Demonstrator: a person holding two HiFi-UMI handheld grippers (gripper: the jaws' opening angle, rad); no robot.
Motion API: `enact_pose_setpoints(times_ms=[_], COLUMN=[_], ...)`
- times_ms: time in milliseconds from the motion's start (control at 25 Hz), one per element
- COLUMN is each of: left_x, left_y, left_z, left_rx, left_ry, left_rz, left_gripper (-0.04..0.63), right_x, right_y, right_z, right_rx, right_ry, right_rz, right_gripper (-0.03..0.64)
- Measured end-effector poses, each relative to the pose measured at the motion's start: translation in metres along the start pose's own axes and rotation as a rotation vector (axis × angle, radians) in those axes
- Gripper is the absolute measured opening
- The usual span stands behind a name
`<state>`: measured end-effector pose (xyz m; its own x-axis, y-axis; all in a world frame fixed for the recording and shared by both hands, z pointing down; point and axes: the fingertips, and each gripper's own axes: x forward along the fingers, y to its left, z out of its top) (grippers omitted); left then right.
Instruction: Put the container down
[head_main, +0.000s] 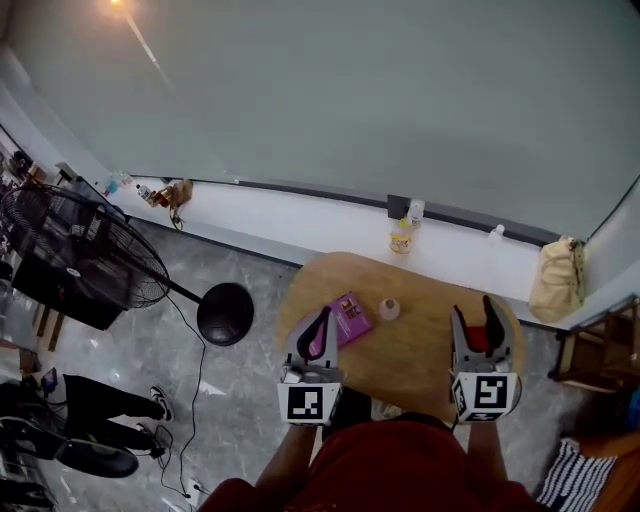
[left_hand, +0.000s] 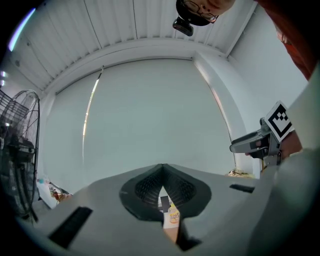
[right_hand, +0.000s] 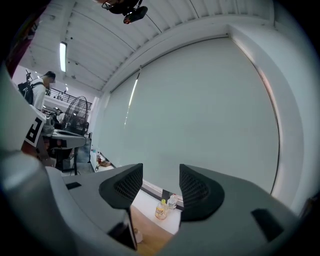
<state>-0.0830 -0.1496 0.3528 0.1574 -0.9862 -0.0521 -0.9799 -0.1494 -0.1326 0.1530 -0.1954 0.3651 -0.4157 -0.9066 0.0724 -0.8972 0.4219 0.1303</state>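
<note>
A purple box-like container (head_main: 349, 317) lies flat on the round wooden table (head_main: 420, 345), with a small pink cup (head_main: 389, 309) just right of it. My left gripper (head_main: 319, 324) hovers at the box's near left edge; in the left gripper view (left_hand: 162, 172) its jaws meet with nothing between them. My right gripper (head_main: 476, 318) is held over the table's right side. The right gripper view (right_hand: 161, 182) shows its jaws apart and empty. Both grippers point up toward the window wall.
A white ledge (head_main: 300, 222) runs behind the table with a yellow bottle (head_main: 403, 238), a clear bottle (head_main: 415, 210) and a beige bag (head_main: 558, 280). A standing fan (head_main: 90, 250) and its black base (head_main: 225, 313) stand left. Wooden furniture (head_main: 600, 350) is at the right.
</note>
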Motion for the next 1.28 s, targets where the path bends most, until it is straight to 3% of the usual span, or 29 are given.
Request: enact_pose_setpoints(times_ms=[600, 840, 1120, 1280], left_x=[0.001, 0.004, 0.009, 0.01], left_y=[-0.011, -0.012, -0.016, -0.015], left_z=[0.008, 0.007, 0.002, 0.0], left_rx=[0.017, 0.014, 0.018, 0.026], left_ry=[-0.021, -0.008, 0.002, 0.0], left_rz=[0.001, 0.001, -0.013, -0.017], left_gripper=[0.006, 0.006, 0.006, 0.006], right_x=[-0.003, 0.0, 0.004, 0.006], right_y=[0.001, 0.0, -0.001, -0.001], right_z=[0.001, 0.003, -0.003, -0.006], right_rx=[-0.013, -0.006, -0.017, -0.013], right_ry=[-0.014, -0.023, -0.008, 0.002], right_rz=[0.031, 0.05, 0.029, 0.028], right_gripper=[0.214, 0.164, 0.003, -0.003])
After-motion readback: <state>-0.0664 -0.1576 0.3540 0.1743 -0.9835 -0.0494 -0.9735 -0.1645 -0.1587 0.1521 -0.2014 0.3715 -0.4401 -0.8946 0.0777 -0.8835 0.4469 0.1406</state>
